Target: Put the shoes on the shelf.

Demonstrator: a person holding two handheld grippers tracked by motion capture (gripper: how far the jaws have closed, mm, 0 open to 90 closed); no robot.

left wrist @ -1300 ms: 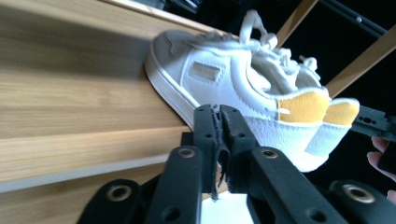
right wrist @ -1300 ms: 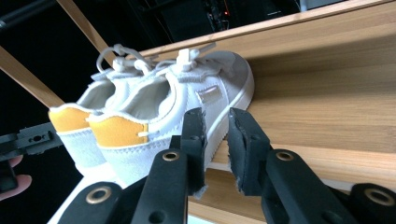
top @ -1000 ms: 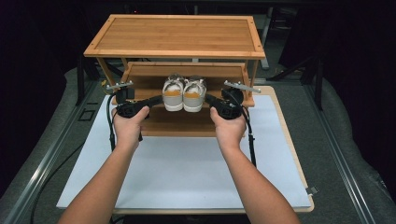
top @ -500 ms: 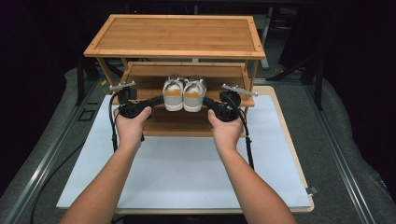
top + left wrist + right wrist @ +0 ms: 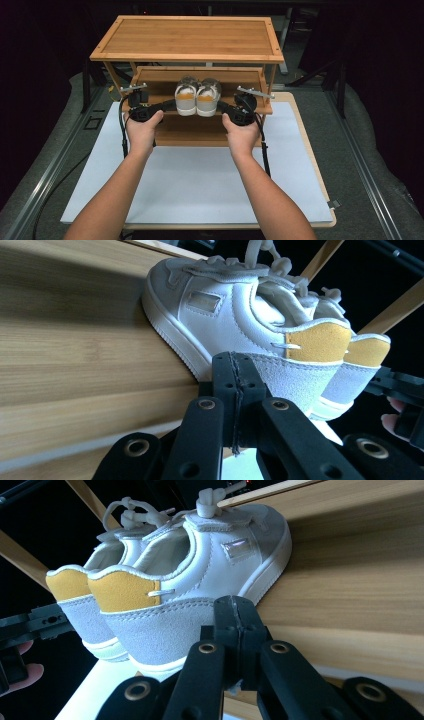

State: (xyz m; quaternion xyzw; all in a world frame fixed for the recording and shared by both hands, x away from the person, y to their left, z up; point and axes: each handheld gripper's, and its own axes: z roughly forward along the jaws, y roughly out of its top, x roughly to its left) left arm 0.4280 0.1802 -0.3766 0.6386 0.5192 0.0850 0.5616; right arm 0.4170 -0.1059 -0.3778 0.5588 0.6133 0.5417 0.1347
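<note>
Dark surroundings frame a white mat (image 5: 200,185) on the table, with a two-tier bamboo shoe rack (image 5: 187,40) at its far end. From the high view we see a pair of small white shoes with yellow heel tabs: the left shoe (image 5: 186,97) and the right shoe (image 5: 207,97) touch each other, heels toward us, at the near edge of the middle shelf (image 5: 150,82). Our left gripper (image 5: 169,104) reaches in from the left and our right gripper (image 5: 222,106) from the right, each tip just beside its shoe's heel

Looking along the left gripper (image 5: 235,385), we find its jaws pressed fully together with nothing between them, the tip against or just short of the grey suede heel of the left shoe (image 5: 235,325); we cannot tell which

Along the right gripper (image 5: 235,625) the jaws are likewise closed and empty, beside the heel of the right shoe (image 5: 190,590)

We judge the step to be squeezing the pair from both sides to shift it; we should press evenly and low on the soles, keeping both hands level so the shoes do not tip off the shelf edge

Against the earlier high views, both hands have changed little, only nudged slightly inward toward the shoes, which sit where they were
</note>
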